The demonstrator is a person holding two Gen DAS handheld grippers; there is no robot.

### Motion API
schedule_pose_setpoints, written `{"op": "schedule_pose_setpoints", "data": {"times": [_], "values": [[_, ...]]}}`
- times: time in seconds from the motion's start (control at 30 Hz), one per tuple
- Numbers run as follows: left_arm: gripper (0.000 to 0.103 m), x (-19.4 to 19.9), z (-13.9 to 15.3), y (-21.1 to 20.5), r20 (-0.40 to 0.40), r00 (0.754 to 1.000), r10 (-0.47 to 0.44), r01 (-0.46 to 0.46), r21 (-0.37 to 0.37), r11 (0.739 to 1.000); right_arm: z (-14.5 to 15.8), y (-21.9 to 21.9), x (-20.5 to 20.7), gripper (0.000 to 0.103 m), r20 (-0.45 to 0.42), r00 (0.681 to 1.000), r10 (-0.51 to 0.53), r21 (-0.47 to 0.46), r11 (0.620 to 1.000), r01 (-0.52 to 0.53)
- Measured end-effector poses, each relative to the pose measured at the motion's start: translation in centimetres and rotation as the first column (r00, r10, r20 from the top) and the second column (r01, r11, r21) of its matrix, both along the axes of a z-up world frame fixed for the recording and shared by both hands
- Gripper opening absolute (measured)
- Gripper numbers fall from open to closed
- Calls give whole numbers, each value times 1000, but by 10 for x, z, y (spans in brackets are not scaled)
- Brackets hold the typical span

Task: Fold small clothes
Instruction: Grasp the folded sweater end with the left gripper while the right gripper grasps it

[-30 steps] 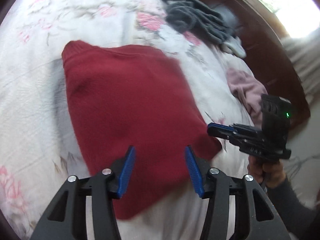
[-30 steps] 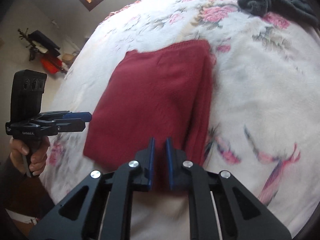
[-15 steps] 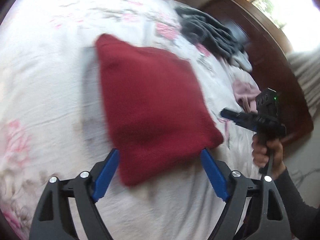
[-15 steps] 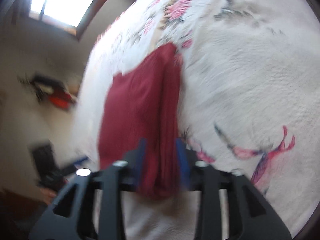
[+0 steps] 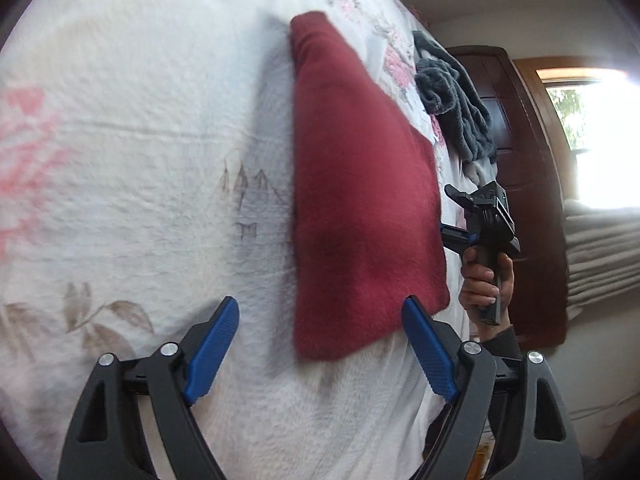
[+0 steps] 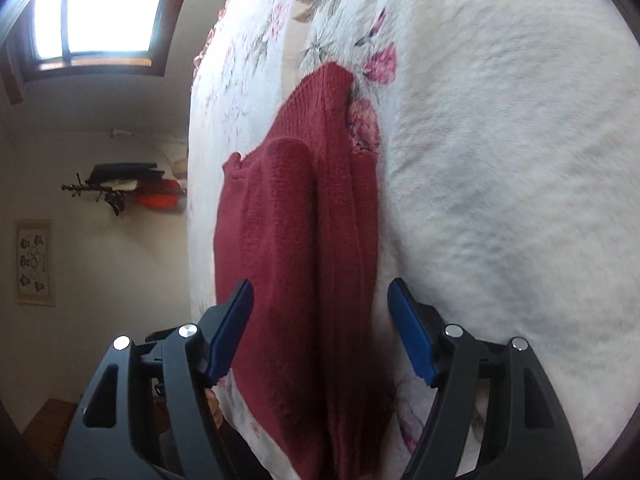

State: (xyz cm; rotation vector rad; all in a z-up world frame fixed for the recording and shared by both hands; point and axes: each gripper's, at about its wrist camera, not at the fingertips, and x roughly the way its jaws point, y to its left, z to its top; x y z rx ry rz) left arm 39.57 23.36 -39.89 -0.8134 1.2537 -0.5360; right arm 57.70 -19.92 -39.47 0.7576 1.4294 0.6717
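Red knit garment (image 5: 360, 208), folded, laid flat on bed (image 5: 132, 160); left tool (image 5: 320, 352) at 6 o'clock and right tool (image 6: 320, 332) spread wide, empty, evidently released for the next fold

Each black tool (image 5: 320, 340) has ribbed blue pads (image 5: 212, 354), silver screws and a dark-sleeved hand (image 5: 486, 280).

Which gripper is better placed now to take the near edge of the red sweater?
Probably the right gripper: it is open with the red sweater directly between its fingers. The left gripper, also open, sits mostly over the bedspread.
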Motion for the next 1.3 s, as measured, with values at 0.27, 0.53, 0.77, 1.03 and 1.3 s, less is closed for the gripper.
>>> {"op": "schedule_pose_setpoints", "data": {"times": [0.27,0.53,0.77,1.03,1.3], "values": [[82,18,-7,-22,-4,998,-65,65,-88,994,-12,23,21,69,-3,998,60,10,998,-60],[82,39,-18,-59,-45,985,-165,161,-93,983,-21,40,35,70,11,997,73,34,997,-73],[60,34,-21,-52,-101,985,-142,137,-53,989,-24,51,45,54,33,996,84,51,995,-86],[30,28,-9,-52,-102,987,-128,129,6,992,-18,52,33,33,76,997,27,42,999,-30],[25,24,22,-47,-53,993,-102,104,42,994,13,64,20,31,121,993,-5,13,1000,3]]}}
